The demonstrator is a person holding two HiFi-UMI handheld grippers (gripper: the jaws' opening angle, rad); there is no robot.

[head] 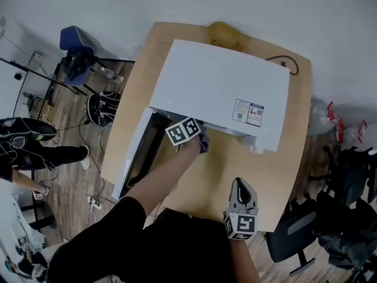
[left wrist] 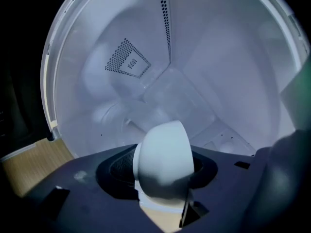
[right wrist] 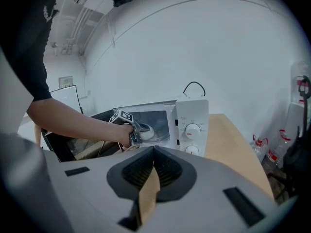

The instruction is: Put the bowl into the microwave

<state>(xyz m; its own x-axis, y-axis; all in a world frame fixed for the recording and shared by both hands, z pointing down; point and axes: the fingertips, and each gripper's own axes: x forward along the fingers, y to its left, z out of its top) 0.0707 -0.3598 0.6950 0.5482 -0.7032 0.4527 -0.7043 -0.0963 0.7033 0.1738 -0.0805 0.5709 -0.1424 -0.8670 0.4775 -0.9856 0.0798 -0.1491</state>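
A white microwave (head: pixel 218 87) stands on the wooden table (head: pixel 294 158), its door (head: pixel 136 155) swung open to the left. My left gripper (head: pixel 202 140) reaches into the mouth of the cavity and is shut on a white bowl (left wrist: pixel 165 144), which sits tilted between the pads (left wrist: pixel 116 166). The left gripper view shows the white cavity walls (left wrist: pixel 218 72) and the glass turntable (left wrist: pixel 170 101) beyond the bowl. In the right gripper view, the bowl (right wrist: pixel 146 131) is just inside the opening beside the dial panel (right wrist: pixel 192 127). My right gripper (head: pixel 241 186) hovers over the table's front, shut and empty.
A yellow object (head: pixel 225 34) and a black cable (head: pixel 284 61) lie behind the microwave. A blue chair (head: pixel 76 43) and cables are on the floor at the left. A dark office chair (head: pixel 294 243) stands at the table's front right, and plastic bags (head: pixel 339 122) lie at the right.
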